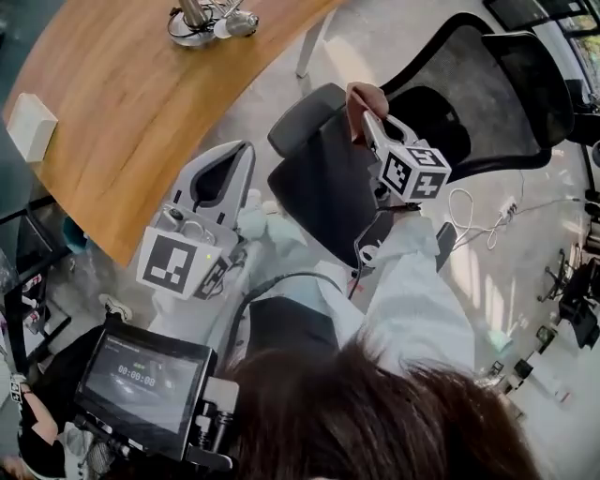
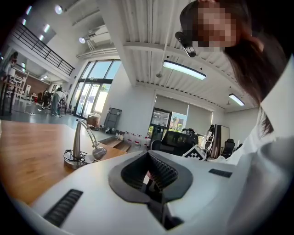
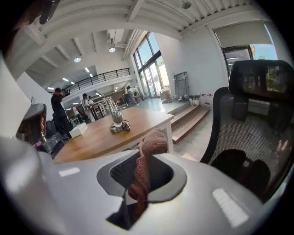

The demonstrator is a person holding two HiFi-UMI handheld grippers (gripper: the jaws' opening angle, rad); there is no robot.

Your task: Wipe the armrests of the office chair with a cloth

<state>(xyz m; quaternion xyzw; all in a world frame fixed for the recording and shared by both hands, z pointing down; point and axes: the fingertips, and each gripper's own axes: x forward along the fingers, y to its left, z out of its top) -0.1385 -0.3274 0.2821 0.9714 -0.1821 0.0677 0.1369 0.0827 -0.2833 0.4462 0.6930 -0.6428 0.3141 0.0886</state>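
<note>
Two tongs are up over a black office chair [image 1: 323, 183], each a smooth white plastic shell carrying a cube of black-and-white square markers. The right tongs [image 1: 366, 117] [image 3: 138, 179] are clamped on a cloth [image 1: 361, 97] [image 3: 149, 147], a nubbly reddish-brown terry. It is pinched into a narrow fold, with its top bunched above the dark ribbed pads. Seen from the head, the cloth hangs just at 3 o'clock of a padded, rounded armrest [image 1: 302, 117]; I can't tell whether the two touch.

The left tongs [image 1: 230, 173] [image 2: 149, 172] sit well off at 8 o'clock of that armrest. Their ribbed black pads are drawn together to a sliver, with nothing held.

The chair's backrest [image 1: 506, 84] [image 3: 257, 137] is open black mesh in a curved frame, at 2 o'clock of the seat.

At 10 o'clock runs a wooden bench [image 1: 141, 94] [image 3: 105, 131] with warm grain and a rounded edge. It carries a brushed-metal gooseneck lamp [image 1: 202, 19] [image 2: 82, 147] with cable coiled round its base. A small white box [image 1: 31, 127] sits near the bench's far edge.

A strip of pale grey floor [image 1: 375, 42] lies open between the bench edge and the armrest. White cable [image 1: 478, 216] loops on the floor at 3 o'clock of the seat.

A dark screen [image 1: 141, 380] at 7 o'clock shows pale digits too small for me to read surely.
</note>
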